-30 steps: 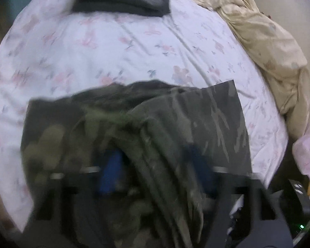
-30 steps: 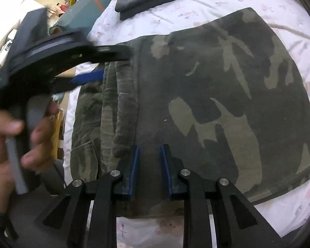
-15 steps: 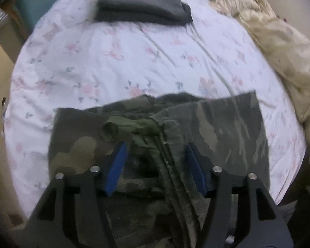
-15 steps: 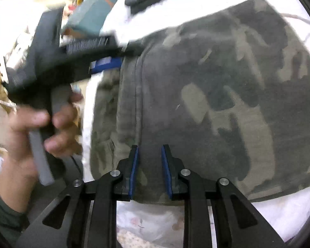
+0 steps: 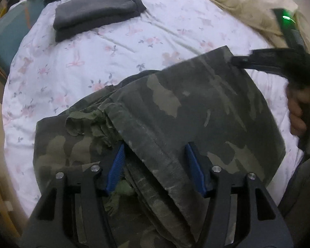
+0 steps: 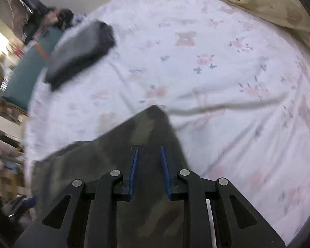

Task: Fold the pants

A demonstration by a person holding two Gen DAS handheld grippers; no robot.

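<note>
Pants (image 5: 175, 111): camo, partly folded, lying on floral bedsheet (image 5: 113, 47), near its front edge.
L gripper (image 5: 157, 165): jaws spread wide, straddling a thick fold of the pants; nothing pinched.
R gripper (image 6: 148, 161): over pants' far corner, narrow gap between blue pads (image 6: 134, 165); can't tell if fabric is gripped.
Bkgd: folded gray garment (image 5: 97, 12) at far side; beige blanket (image 5: 248, 4) top right.
</note>
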